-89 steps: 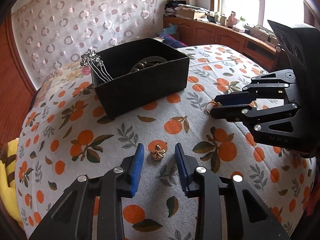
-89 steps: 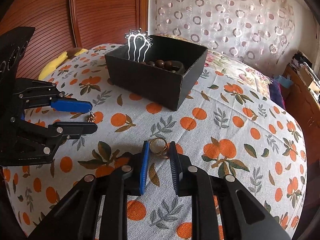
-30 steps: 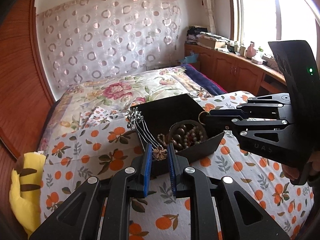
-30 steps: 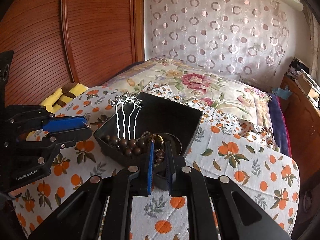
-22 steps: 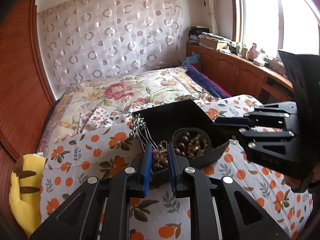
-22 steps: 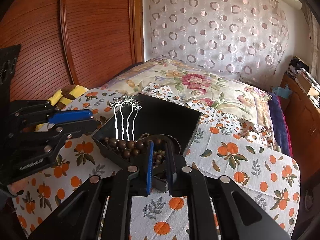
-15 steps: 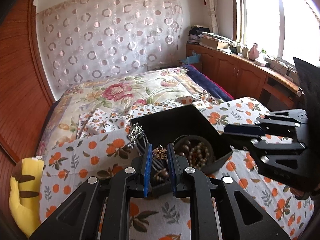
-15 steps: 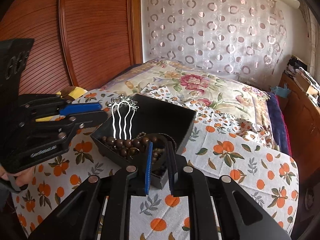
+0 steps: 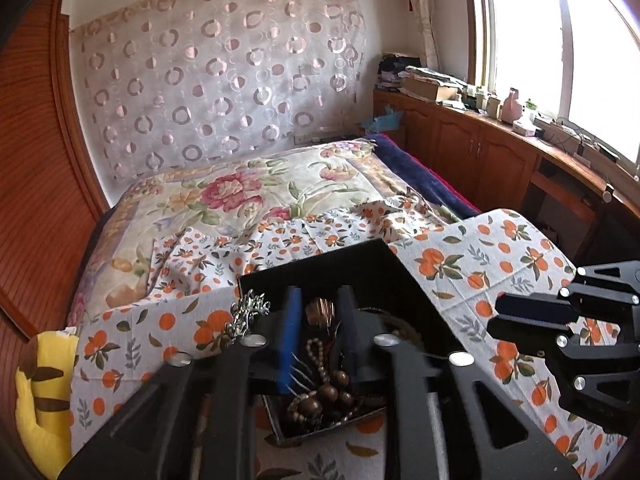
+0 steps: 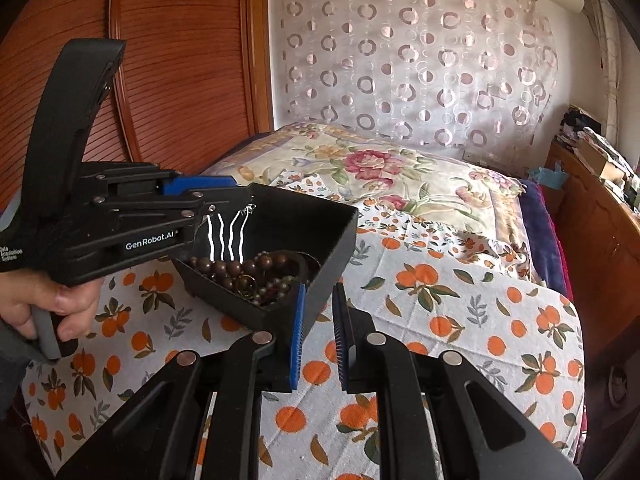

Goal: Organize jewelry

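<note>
A bedroom, daylight from the window (image 9: 560, 52) on my right: I am working over a bed spread with an orange-print cloth (image 10: 460, 304), a floral quilt (image 9: 256, 196) beyond it, a circle-patterned curtain (image 10: 420, 60) on the far wall and ribbed wooden panelling (image 10: 180, 60) to the left. A cluttered wooden cabinet (image 9: 480, 148) runs under the window; a yellow plush toy (image 9: 40, 392) lies at the cloth's left edge.

The black jewelry box (image 10: 316, 228) sits on the cloth. Inside it lie a brown bead bracelet (image 10: 232, 268) and a tangle of smaller pieces; a silver hair comb (image 10: 226, 236) leans upright against its near-left wall.

My left tool (image 9: 318, 332) hangs over the open box, blue pads parted a little, a small gold flower ornament (image 9: 320, 312) blurred between them; I cannot tell whether it is gripped. My right tool (image 10: 320, 332) is slightly parted and holds nothing, at the box's near corner. From the right camera the left tool's body hides the comb's crown and the box's left wall.
</note>
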